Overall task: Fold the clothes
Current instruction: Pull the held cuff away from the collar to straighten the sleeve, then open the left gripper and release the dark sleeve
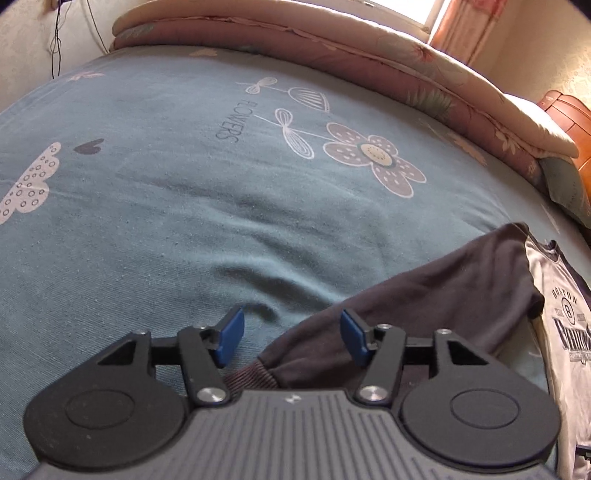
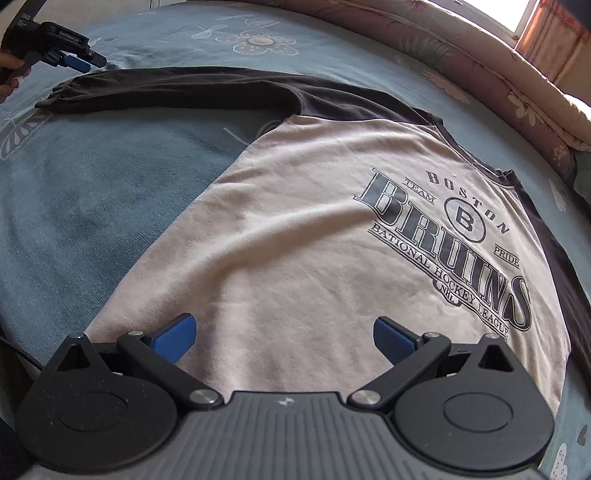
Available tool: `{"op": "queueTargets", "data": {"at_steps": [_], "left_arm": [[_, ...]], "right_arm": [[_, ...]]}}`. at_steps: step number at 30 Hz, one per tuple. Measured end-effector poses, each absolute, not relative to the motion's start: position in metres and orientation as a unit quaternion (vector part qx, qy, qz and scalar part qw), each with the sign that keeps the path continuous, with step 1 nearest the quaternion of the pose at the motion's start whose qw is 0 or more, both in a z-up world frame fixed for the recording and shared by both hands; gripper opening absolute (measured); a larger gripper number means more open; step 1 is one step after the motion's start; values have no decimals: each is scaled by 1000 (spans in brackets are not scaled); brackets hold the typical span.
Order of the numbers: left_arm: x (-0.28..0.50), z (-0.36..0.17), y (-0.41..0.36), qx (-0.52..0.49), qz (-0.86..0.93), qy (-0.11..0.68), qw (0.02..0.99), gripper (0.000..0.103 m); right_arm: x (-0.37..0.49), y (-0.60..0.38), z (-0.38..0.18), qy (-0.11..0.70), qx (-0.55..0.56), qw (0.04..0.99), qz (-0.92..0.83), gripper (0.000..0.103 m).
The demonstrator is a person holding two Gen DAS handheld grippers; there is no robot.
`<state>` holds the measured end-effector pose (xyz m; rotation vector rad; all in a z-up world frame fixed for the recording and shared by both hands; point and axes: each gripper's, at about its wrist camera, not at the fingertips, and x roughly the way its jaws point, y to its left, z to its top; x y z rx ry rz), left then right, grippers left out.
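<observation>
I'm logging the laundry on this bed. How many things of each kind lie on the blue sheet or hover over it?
Shirt, cream body, dark sleeves, spread flat: 1
Folded quilt along the far edge: 1
Grippers, left gripper and right gripper, both with jaws apart: 2
Total: 4

A blue-grey bed sheet [image 1: 155, 229] fills most of the left wrist view, printed with a pale flower [image 1: 375, 157] and the word "FLOWERS" at upper centre. A rolled pinkish floral quilt [image 1: 369, 55] runs along the top edge. Orange curtains [image 1: 458, 29] hang at upper right; 2 dark cables [image 1: 55, 40] dangle at upper left.
</observation>
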<state>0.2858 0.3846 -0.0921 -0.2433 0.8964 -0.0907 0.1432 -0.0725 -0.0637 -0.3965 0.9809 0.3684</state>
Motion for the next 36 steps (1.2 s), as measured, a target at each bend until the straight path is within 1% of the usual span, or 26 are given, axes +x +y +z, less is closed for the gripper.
{"op": "queueTargets", "data": {"at_steps": [6, 8, 11, 12, 14, 15, 16, 19, 26, 30, 33, 34, 35, 36], "left_arm": [[295, -105, 376, -75, -74, 452, 886, 58], [293, -105, 366, -49, -68, 460, 884, 55], [285, -105, 341, 34, -59, 467, 882, 54], [282, -105, 335, 45, -55, 464, 883, 50], [280, -102, 330, 41, -46, 459, 886, 25], [279, -101, 327, 44, -42, 457, 887, 18], [278, -99, 325, 47, -37, 455, 888, 15], [278, -93, 318, 64, -23, 446, 892, 14], [295, -67, 338, 36, 5, 415, 909, 14], [311, -73, 346, 13, 8, 428, 904, 14], [317, -90, 353, -8, 12, 443, 896, 18], [318, -94, 357, -21, 15, 446, 895, 25], [318, -97, 362, -37, 17, 446, 894, 27], [317, -97, 368, -57, 17, 443, 895, 27]], "right_arm": [[143, -66, -66, 467, -193, 844, 180, 103], [142, -67, -66, 467, -195, 844, 178, 103], [143, -68, -67, 469, -193, 844, 175, 103], [143, -68, -67, 470, -192, 844, 174, 103], [144, -66, -69, 471, -195, 843, 174, 103], [143, -64, -69, 470, -198, 842, 175, 103], [142, -63, -68, 468, -202, 842, 177, 103], [139, -61, -65, 460, -211, 843, 183, 103], [142, -68, -63, 462, -197, 848, 170, 103], [143, -69, -64, 463, -193, 849, 167, 103], [143, -71, -65, 465, -191, 848, 167, 103], [144, -71, -65, 466, -190, 848, 167, 103], [144, -72, -66, 467, -189, 848, 167, 103], [144, -73, -66, 467, -187, 848, 166, 103]]}}
